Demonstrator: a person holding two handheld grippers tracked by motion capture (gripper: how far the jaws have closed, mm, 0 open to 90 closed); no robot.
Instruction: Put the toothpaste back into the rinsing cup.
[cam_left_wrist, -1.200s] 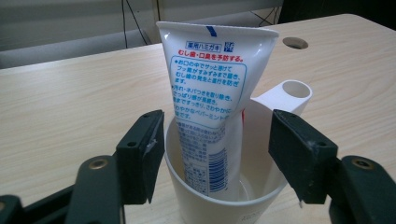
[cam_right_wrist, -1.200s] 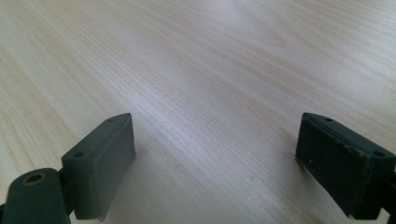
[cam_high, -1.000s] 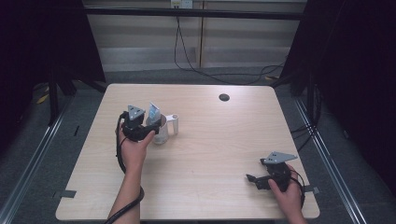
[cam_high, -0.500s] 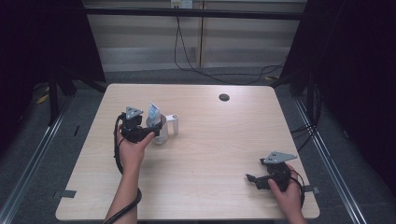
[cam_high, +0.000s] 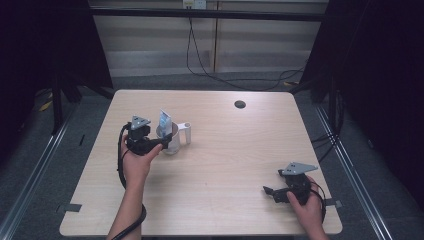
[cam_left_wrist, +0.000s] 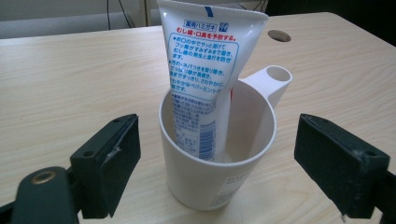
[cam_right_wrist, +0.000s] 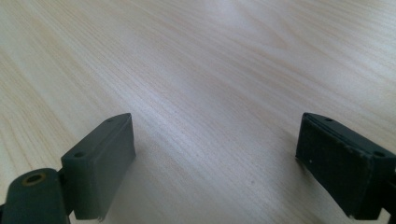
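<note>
Left gripper (cam_left_wrist: 217, 158), jaws apart, straddles white plastic handled cup (cam_left_wrist: 219, 172) centre frame; white toothpaste tube (cam_left_wrist: 205, 70) upright inside, likely just deposited. Right gripper (cam_right_wrist: 215, 163) spread wide, idle.

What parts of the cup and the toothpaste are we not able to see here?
- Toothpaste tube: its cap end, left gripper view, sits hidden behind the cup's wall.
- Cup's base: cut off by the bottom edge, left gripper view.
- Tube's print: too small to read, high view.
- Cup's near side, high view: covered by the left claw.
</note>
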